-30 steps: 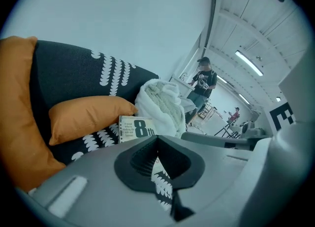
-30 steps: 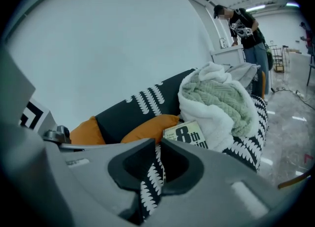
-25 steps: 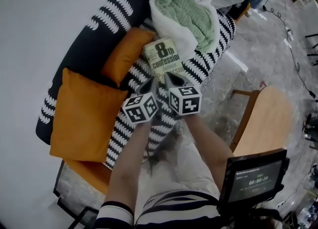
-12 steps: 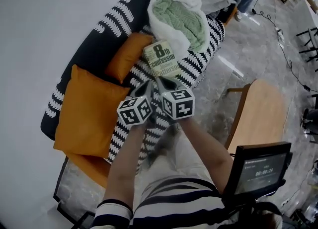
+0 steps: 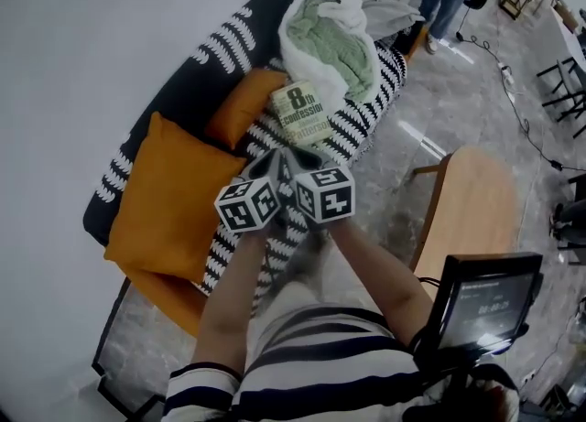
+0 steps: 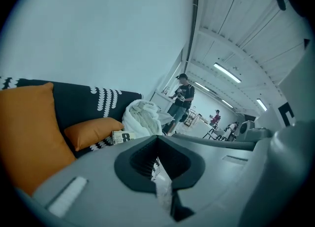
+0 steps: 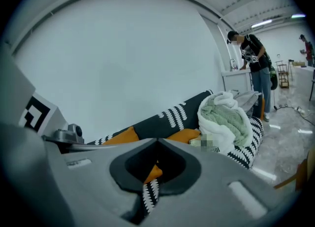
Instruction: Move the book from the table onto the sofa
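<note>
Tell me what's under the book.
The book lies on the sofa, on its black-and-white throw, between the small orange cushion and the blanket bundle. The patch right beneath it is covered, so whether anything else lies there cannot be seen.

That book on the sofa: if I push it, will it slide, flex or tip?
Unlikely to tip: the book lies cover-up on the sofa. Likely light and slightly bendy; it looks like a paperback. The fabric should resist sliding.
</note>
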Action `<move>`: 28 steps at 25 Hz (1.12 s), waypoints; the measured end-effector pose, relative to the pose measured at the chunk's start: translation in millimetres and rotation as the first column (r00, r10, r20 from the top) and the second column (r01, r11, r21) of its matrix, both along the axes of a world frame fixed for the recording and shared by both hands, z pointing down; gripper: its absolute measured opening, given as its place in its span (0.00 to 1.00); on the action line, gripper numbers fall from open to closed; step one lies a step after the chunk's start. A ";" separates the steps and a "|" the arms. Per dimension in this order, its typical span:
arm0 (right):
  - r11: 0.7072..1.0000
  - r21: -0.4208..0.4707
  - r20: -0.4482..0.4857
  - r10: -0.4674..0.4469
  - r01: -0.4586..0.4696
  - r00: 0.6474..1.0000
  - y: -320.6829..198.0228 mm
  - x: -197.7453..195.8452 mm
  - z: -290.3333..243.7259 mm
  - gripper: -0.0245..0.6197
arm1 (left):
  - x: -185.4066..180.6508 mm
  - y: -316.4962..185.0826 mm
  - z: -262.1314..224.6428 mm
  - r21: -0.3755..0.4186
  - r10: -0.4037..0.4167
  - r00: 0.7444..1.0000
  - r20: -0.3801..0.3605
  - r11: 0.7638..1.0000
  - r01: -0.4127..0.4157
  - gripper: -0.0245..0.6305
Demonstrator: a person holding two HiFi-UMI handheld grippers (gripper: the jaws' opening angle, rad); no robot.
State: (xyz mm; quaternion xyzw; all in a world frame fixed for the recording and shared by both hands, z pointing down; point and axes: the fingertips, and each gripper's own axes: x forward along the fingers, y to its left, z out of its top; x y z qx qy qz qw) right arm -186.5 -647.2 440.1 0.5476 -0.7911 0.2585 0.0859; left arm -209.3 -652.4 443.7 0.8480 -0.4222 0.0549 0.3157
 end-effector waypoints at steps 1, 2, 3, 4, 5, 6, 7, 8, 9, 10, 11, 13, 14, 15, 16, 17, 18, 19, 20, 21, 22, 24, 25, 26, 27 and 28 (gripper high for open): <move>1.000 0.007 -0.003 0.000 0.000 1.000 4.5 -2.1 -4.3 0.03 | -2.4 4.6 -4.1 0.011 0.003 1.000 0.003 1.000 -0.003 0.04; 1.000 0.013 -0.006 0.000 0.000 1.000 9.3 -4.1 -8.3 0.03 | -4.8 9.4 -8.0 0.021 0.006 1.000 0.005 1.000 -0.006 0.04; 1.000 0.017 -0.010 0.001 -0.001 1.000 14.4 -5.6 -12.1 0.03 | -7.1 14.3 -12.0 0.029 0.008 1.000 0.005 1.000 -0.008 0.04; 1.000 0.020 -0.013 0.004 -0.004 1.000 19.5 -6.6 -15.6 0.03 | -9.0 19.3 -16.0 0.033 0.010 1.000 0.000 0.999 -0.010 0.04; 1.000 0.021 -0.015 0.007 -0.007 1.000 24.3 -7.2 -19.0 0.03 | -10.5 24.1 -20.1 0.033 0.012 1.000 -0.009 0.999 -0.012 0.04; 1.000 0.022 -0.015 0.010 -0.009 1.000 29.0 -7.8 -22.2 0.03 | -11.6 29.1 -24.2 0.032 0.015 1.000 -0.020 0.999 -0.015 0.04; 1.000 0.024 -0.016 0.012 -0.011 1.000 33.7 -8.5 -24.9 0.03 | -12.6 34.3 -27.9 0.032 0.019 0.999 -0.029 0.999 -0.018 0.04; 1.000 0.026 -0.016 0.013 -0.012 1.000 38.6 -9.5 -27.0 0.03 | -13.6 39.7 -31.2 0.036 0.023 0.999 -0.033 0.999 -0.022 0.04; 1.000 0.027 -0.018 0.013 -0.012 1.000 43.4 -10.6 -28.7 0.03 | -14.6 44.8 -34.3 0.042 0.028 0.999 -0.032 0.999 -0.027 0.04; 1.000 0.028 -0.022 0.013 -0.012 1.000 48.2 -11.8 -30.2 0.03 | -15.5 49.8 -36.9 0.047 0.034 0.999 -0.030 0.998 -0.033 0.04; 1.000 0.028 -0.026 0.013 -0.012 1.000 53.3 -13.1 -31.3 0.03 | -16.4 54.8 -38.8 0.051 0.040 0.999 -0.028 0.998 -0.039 0.04; 1.000 0.026 -0.035 0.017 -0.016 0.999 64.2 -16.1 -31.5 0.03 | -18.8 64.9 -39.6 0.049 0.051 0.998 -0.022 0.998 -0.050 0.04; 0.999 0.025 -0.038 0.020 -0.019 0.999 70.0 -17.6 -31.5 0.03 | -20.4 69.8 -39.5 0.046 0.055 0.998 -0.019 0.997 -0.054 0.04; 0.999 0.025 -0.040 0.023 -0.022 0.999 75.7 -18.8 -32.0 0.03 | -22.0 74.6 -39.6 0.043 0.057 0.998 -0.017 0.997 -0.056 0.04; 0.999 0.026 -0.042 0.025 -0.024 0.999 81.3 -19.7 -33.2 0.03 | -23.4 79.3 -40.1 0.042 0.058 0.998 -0.017 0.997 -0.057 0.04; 0.999 0.028 -0.044 0.027 -0.026 0.999 86.6 -20.4 -34.7 0.03 | -24.5 84.1 -40.8 0.042 0.058 0.998 -0.018 0.997 -0.057 0.04; 0.999 0.030 -0.046 0.028 -0.026 0.999 92.0 -20.8 -36.0 0.03 | -25.4 89.3 -41.1 0.041 0.058 0.998 -0.018 0.998 -0.057 0.04; 0.999 0.031 -0.047 0.029 -0.028 0.998 97.3 -21.1 -36.8 0.03 | -26.2 94.7 -41.1 0.039 0.059 0.998 -0.017 0.998 -0.058 0.04; 0.999 0.032 -0.047 0.031 -0.029 0.998 102.2 -21.1 -37.6 0.03 | -26.7 99.9 -41.0 0.038 0.060 0.998 -0.015 0.997 -0.060 0.04; 0.999 0.034 -0.045 0.033 -0.032 0.998 106.2 -20.6 -38.5 0.03 | -26.7 104.4 -41.0 0.037 0.063 0.998 -0.013 0.997 -0.062 0.04; 0.999 0.035 -0.041 0.036 -0.034 0.999 109.0 -19.8 -39.6 0.03 | -26.3 107.9 -41.2 0.038 0.066 0.998 -0.010 0.997 -0.065 0.04; 0.999 0.040 -0.034 0.034 -0.033 0.999 112.9 -18.3 -42.6 0.03 | -25.7 113.7 -42.4 0.043 0.066 0.998 -0.005 0.997 -0.066 0.04; 0.999 0.044 -0.032 0.029 -0.028 0.999 115.9 -18.1 -44.8 0.03 | -26.3 117.7 -43.9 0.045 0.062 0.998 -0.006 0.997 -0.062 0.04; 0.999 0.049 -0.030 0.023 -0.022 0.999 120.4 -18.3 -47.3 0.03 | -27.7 123.1 -46.2 0.044 0.054 0.998 -0.011 0.998 -0.054 0.04; 0.998 0.053 -0.028 0.016 -0.015 0.999 126.0 -18.7 -50.1 0.03 | -29.5 129.5 -49.3 0.043 0.045 0.999 -0.019 0.998 -0.044 0.04; 0.998 0.058 -0.026 0.010 -0.008 1.000 131.8 -18.6 -53.0 0.03 | -31.1 135.9 -52.9 0.046 0.035 0.999 -0.024 0.998 -0.034 0.04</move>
